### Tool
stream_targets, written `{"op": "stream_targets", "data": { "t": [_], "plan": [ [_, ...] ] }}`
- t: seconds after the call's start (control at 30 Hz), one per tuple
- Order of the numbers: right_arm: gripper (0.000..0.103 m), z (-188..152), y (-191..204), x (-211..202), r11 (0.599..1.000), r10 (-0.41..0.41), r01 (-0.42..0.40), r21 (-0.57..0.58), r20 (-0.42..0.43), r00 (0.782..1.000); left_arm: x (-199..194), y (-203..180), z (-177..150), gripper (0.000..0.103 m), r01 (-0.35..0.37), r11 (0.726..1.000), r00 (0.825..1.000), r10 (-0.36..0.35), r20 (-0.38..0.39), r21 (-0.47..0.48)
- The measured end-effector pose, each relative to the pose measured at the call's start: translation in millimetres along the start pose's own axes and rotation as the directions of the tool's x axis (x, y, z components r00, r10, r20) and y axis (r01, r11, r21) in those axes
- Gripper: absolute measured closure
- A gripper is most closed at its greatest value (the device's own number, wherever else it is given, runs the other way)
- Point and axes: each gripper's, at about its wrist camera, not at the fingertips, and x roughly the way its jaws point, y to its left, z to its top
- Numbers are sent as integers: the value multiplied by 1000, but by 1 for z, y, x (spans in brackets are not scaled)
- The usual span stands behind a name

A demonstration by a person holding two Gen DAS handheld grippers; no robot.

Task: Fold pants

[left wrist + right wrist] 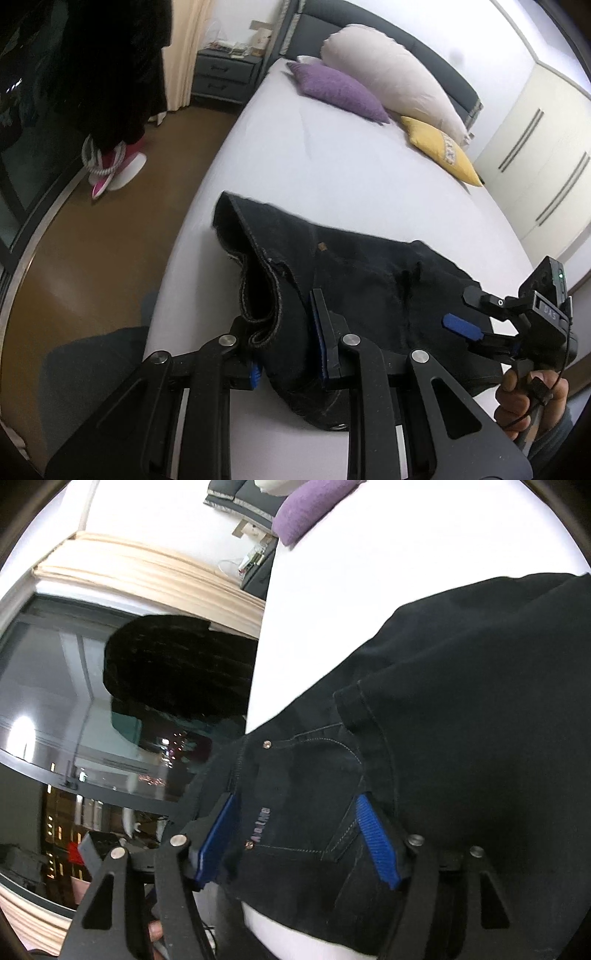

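Black denim pants (354, 273) lie bunched on the white bed (332, 166) near its front edge. My left gripper (286, 343) has its blue-padded fingers wide apart, with a folded hem of the pants lying between them. My right gripper (476, 317) shows at the right of the left wrist view, held in a hand, with its fingers at the pants' right edge. In the right wrist view the right gripper (299, 834) straddles the waistband and pocket area of the pants (461, 709), fingers spread apart and the cloth loose between them.
A purple pillow (340, 92), a long white pillow (395, 81) and a yellow pillow (441, 151) lie at the head of the bed. A grey nightstand (225, 75) and the brown floor (110, 229) are to the left. White wardrobe doors (539, 147) stand at the right.
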Motion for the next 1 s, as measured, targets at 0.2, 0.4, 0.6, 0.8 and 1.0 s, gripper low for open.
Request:
{"op": "stream_targets", "data": {
  "t": [0.2,0.4,0.6,0.8,1.0],
  "plan": [
    [29,-1,-17,-39,998,45,-47,33,65,997,-2,-70,19,84,43,992,999,-46,23,119],
    [29,2,-54,-83,994,68,-78,76,131,989,15,-169,14,84,121,955,992,-126,-2,272],
    [23,10,-82,-116,988,87,-108,114,173,981,55,-247,-23,84,178,900,984,-155,-90,397],
    [18,28,-77,-105,993,87,-93,66,81,993,81,-273,-62,84,183,862,982,-133,-137,472],
    [18,45,-42,-77,996,54,-55,-68,-22,998,86,-282,-79,84,159,834,987,-114,-117,528]
  ]
}}
